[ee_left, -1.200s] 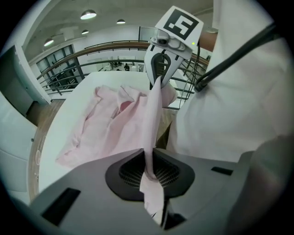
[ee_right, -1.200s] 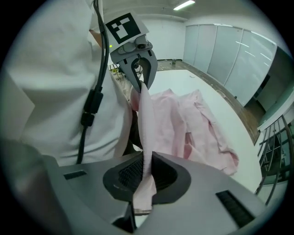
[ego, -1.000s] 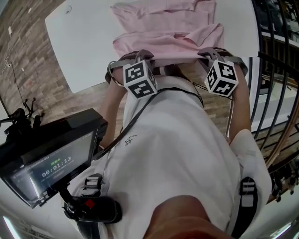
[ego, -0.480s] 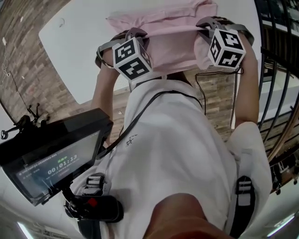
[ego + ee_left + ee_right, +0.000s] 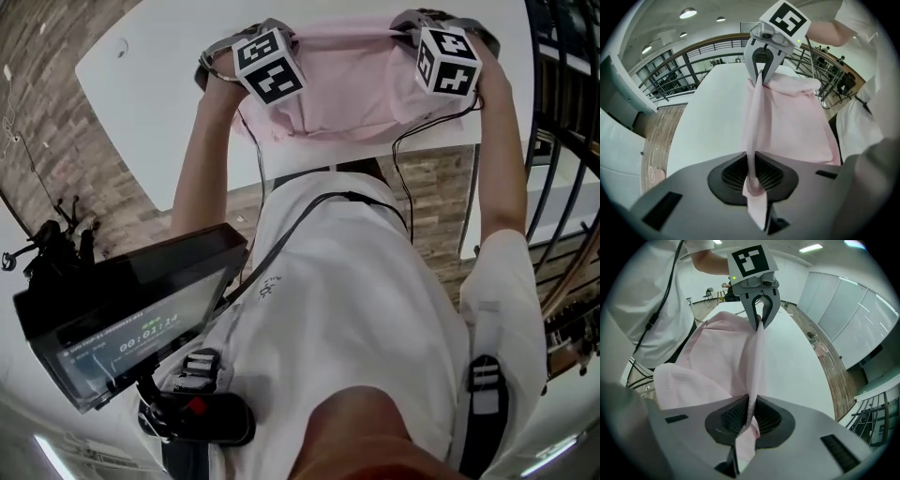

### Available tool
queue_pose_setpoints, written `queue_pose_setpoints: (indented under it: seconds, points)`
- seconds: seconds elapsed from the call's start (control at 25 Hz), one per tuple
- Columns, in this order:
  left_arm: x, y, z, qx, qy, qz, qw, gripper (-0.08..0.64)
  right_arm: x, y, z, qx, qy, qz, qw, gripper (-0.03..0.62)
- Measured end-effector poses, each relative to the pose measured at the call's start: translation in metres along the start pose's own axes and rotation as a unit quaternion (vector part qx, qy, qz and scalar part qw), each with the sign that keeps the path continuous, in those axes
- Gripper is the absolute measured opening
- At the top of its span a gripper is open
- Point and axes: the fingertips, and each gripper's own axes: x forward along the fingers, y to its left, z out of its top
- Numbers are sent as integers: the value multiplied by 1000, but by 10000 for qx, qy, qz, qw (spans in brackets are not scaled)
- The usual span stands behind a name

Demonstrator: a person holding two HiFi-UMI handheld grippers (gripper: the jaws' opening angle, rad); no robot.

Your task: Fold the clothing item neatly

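Grip holds: your left gripper point(image 5: 752, 180) and right gripper point(image 5: 747, 420) stay clamped on the pink garment point(image 5: 328, 98), whose edge you've swept forward over the table point(image 5: 159, 112), so the fold is forming.

Bright ceiling lights, fisheye edges, sharp

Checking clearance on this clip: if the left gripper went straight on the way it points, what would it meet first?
The left gripper, shut on the pink garment, would meet that cloth first; the white table seems to lie just beneath, though depth is unclear.
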Motion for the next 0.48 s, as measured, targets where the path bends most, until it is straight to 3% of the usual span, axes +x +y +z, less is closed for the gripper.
queue_pose_setpoints:
  seconds: [0.2,0.36,0.48]
  points:
    - [25,17,-12,-116,49,426,9990,40,34,-17,-9,209,119,-359,9991,45]
    - [25,36,-14,-457,-216,1007,9936,146,37,-35,-16,731,-3,-813,9940,175]
    - [10,45,-9,-712,-560,1176,9889,169,13,-45,-15,1166,-324,-1060,9870,193]
